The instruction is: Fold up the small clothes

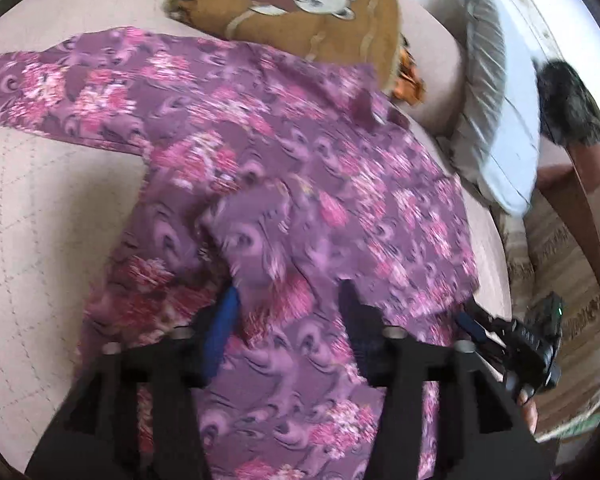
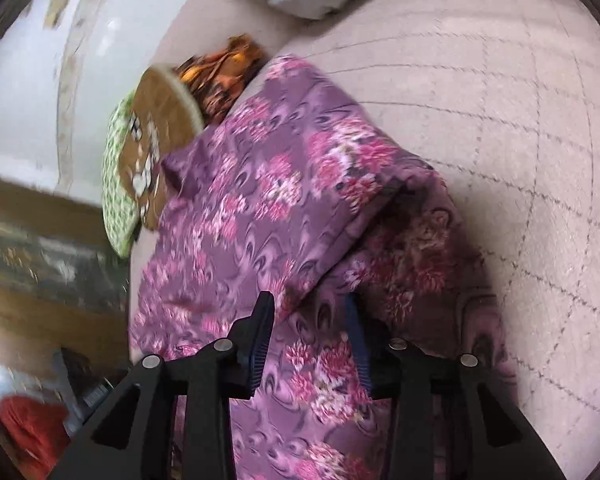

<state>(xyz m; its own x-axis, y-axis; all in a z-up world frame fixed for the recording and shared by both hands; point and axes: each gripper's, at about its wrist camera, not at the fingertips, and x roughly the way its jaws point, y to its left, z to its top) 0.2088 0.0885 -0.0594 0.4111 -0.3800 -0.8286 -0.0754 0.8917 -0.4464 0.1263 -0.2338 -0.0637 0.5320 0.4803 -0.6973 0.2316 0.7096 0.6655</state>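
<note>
Between the parted fingers of the left gripper [image 1: 288, 312], purple floral cloth was seen, the pads standing clear of it on either side, so nothing was judged to be pinched. The right gripper [image 2: 312, 320] was likewise found spread over the near hem of the same garment [image 1: 284, 168], with a fold of cloth lying in the gap but not visibly pressed. Both claws were angled downward at the fabric, which suggested that the near edge was being lined up for a grasp or had been laid down as part of a fold.

The garment was spread across a pale quilted bed cover [image 1: 40, 216], one sleeve stretched out to the far left in the left wrist view, and a flap was already doubled over on its right side in the right wrist view.

At the far end, a brown cushion [image 1: 300, 12] with a bear print was overlapping the garment's far edge, and an orange patterned cloth [image 2: 224, 76] was tucked beside it; these were judged likely to hinder a fold carried that way. A grey-white pillow [image 1: 496, 120] lay further right, well apart.
</note>
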